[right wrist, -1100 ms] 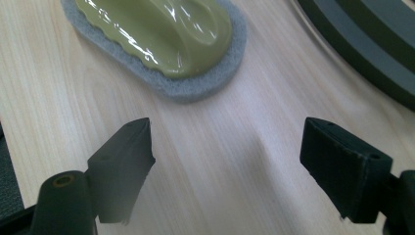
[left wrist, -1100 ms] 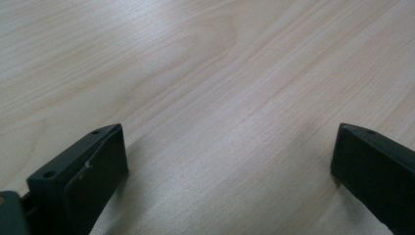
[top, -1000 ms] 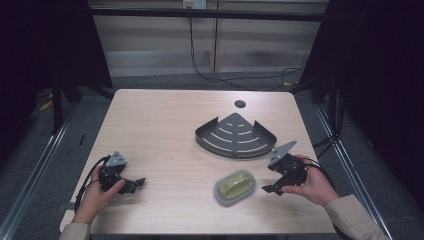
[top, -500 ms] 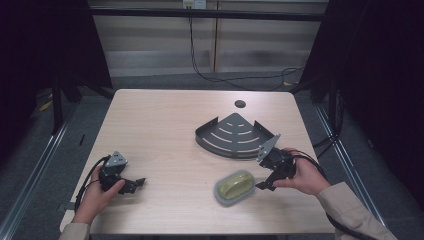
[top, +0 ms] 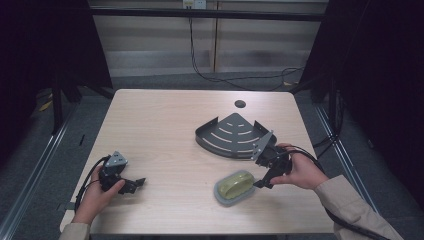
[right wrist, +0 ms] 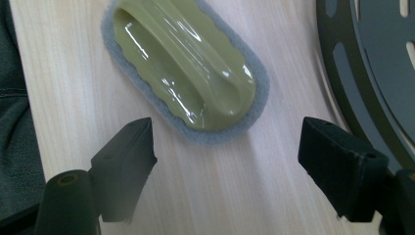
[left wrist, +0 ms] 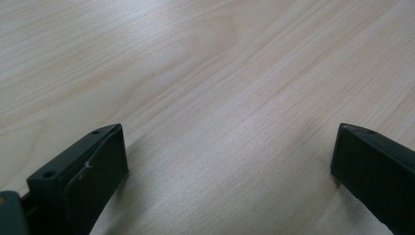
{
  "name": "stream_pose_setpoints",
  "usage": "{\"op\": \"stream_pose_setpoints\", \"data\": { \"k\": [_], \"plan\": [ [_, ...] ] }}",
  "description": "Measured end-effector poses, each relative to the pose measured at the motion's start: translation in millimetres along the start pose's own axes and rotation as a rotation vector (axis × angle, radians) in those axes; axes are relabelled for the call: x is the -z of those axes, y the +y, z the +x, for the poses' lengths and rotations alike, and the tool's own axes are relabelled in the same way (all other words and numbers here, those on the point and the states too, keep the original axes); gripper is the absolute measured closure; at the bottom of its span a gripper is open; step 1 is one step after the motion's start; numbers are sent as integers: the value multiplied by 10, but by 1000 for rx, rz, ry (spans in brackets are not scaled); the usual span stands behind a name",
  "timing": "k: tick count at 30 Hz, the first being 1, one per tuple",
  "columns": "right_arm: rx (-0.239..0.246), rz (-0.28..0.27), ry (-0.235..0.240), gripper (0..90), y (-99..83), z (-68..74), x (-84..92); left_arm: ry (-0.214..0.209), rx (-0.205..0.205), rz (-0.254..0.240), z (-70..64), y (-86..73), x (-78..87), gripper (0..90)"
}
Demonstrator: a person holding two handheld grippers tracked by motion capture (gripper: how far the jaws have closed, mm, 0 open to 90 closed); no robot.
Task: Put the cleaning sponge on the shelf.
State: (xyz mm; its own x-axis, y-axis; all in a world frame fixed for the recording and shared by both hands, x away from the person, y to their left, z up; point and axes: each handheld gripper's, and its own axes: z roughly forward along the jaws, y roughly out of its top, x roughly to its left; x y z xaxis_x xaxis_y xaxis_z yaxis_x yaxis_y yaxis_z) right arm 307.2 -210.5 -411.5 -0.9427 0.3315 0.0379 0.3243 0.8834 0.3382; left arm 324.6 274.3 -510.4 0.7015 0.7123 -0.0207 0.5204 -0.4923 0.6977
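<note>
An olive-green scrubber with a grey pad (top: 234, 186) lies on the wooden table near its front edge; in the right gripper view the scrubber (right wrist: 186, 73) sits just ahead of the jaws. My right gripper (top: 261, 172) hovers at the scrubber's right end, open, nothing between its jaws (right wrist: 230, 147). A dark fan-shaped slotted rack (top: 232, 135) stands just behind it, and its rim (right wrist: 372, 73) runs along the right of that view. My left gripper (top: 131, 183) rests open at the table's front left, over bare wood (left wrist: 230, 147).
A small round hole (top: 240, 104) is in the tabletop (top: 160, 130) behind the rack. Cables (top: 220, 77) lie on the floor beyond the table. A dark sleeve (right wrist: 14, 98) fills the left edge of the right gripper view.
My right gripper has moved left from the table's right side to the scrubber's right end, beside the rack. The left hand and gripper have stayed put.
</note>
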Motion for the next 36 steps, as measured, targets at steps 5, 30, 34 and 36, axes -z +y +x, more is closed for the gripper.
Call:
{"op": "stream_pose_setpoints", "data": {
  "k": [5, 30, 34, 36],
  "plan": [
    [32, 7, 10, 222, 122, 19, 19, -2, 0, 0, 1, 0, 0, 0],
    [139, 76, 35, 308, 429, 71, -149, 0, 2, -4, 0, 0, -2, 0],
    [168, 89, 53, 353, 456, 82, -197, 0, 6, -5, -4, -1, -3, 0],
    [167, 97, 52, 361, 465, 89, -207, -1, 6, -4, -3, 0, -3, 0]
  ]
}}
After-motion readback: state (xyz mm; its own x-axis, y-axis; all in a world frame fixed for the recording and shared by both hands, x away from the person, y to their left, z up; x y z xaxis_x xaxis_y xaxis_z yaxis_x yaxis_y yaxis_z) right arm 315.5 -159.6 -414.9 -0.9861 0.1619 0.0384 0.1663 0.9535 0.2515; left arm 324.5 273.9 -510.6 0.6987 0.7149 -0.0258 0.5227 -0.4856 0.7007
